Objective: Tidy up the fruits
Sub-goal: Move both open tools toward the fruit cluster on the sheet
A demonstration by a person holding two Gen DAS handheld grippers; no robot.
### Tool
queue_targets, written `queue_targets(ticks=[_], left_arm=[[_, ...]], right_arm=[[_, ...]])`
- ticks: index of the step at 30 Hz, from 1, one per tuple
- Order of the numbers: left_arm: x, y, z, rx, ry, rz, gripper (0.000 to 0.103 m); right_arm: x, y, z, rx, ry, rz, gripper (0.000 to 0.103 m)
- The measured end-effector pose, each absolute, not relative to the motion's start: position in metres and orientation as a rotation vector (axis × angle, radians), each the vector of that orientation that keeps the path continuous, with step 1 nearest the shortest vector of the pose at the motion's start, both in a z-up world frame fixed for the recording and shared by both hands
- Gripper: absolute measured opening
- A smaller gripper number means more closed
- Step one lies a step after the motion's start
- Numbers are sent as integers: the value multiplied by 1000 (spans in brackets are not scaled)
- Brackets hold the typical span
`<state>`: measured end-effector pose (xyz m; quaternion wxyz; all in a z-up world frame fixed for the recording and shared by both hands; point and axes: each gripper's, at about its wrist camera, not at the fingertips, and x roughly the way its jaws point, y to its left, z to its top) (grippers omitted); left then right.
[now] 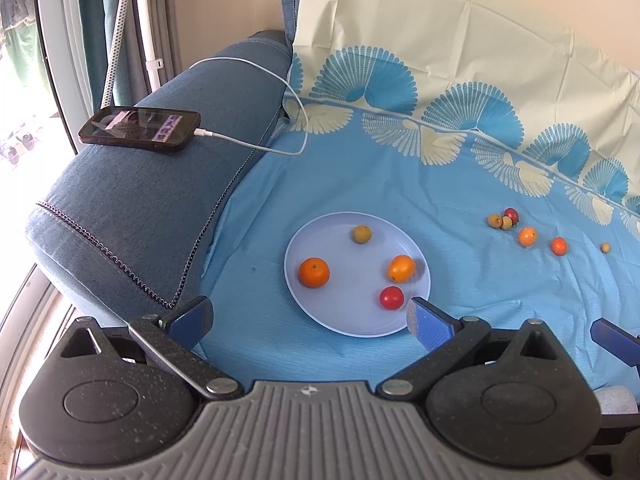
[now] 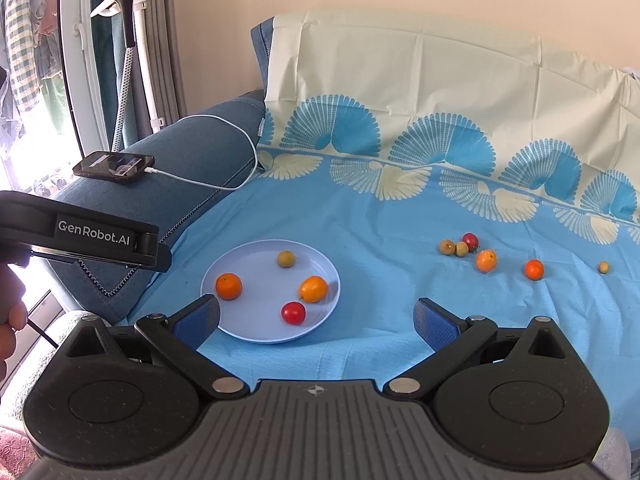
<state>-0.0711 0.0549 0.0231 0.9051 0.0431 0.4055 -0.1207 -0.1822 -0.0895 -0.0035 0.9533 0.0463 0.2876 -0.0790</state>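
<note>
Four fruits sit on the pale plate (image 1: 320,320) just ahead of your left gripper (image 1: 310,320), whose blue fingers are spread wide with nothing between them: a mandarin (image 1: 314,272) ahead of the left finger, a red tomato (image 1: 391,297) just beyond the right fingertip, an orange kumquat (image 1: 401,268) past that, and a small tan longan (image 1: 362,234) at the far rim. Six more fruits (image 1: 527,236) lie in a loose line on the blue sheet (image 1: 360,184), well off to the right and farther away. From your right gripper (image 2: 316,318), equally spread and holding nothing, the plate (image 2: 240,330) lies ahead and left, its near-left rim behind the left fingertip, holding the same four fruits. The loose fruits (image 2: 487,261) rest on the sheet beyond the right finger, apart from both pads. Your left gripper's body (image 2: 92,240) shows at the left edge.
</note>
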Motion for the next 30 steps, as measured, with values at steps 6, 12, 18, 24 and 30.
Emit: queue_targets(ticks=[6,12,18,24,30], left_arm=[[-69,53,20,91,847,-245,103],[-68,50,20,102,848,-244,103],[-66,46,21,115,854,-238,103],[-61,36,23,123,859,-243,103],[-55,21,22,138,866,-246,103]], right_arm=[[-179,-91,-7,102,594,-167,102],[-179,-94,-9,115,596,-174,102],[-178,-98,-10,132,594,-169,102],[-177,-107,-12,157,589,-177,102],[-178,-120,-12,188,586,-193,102]])
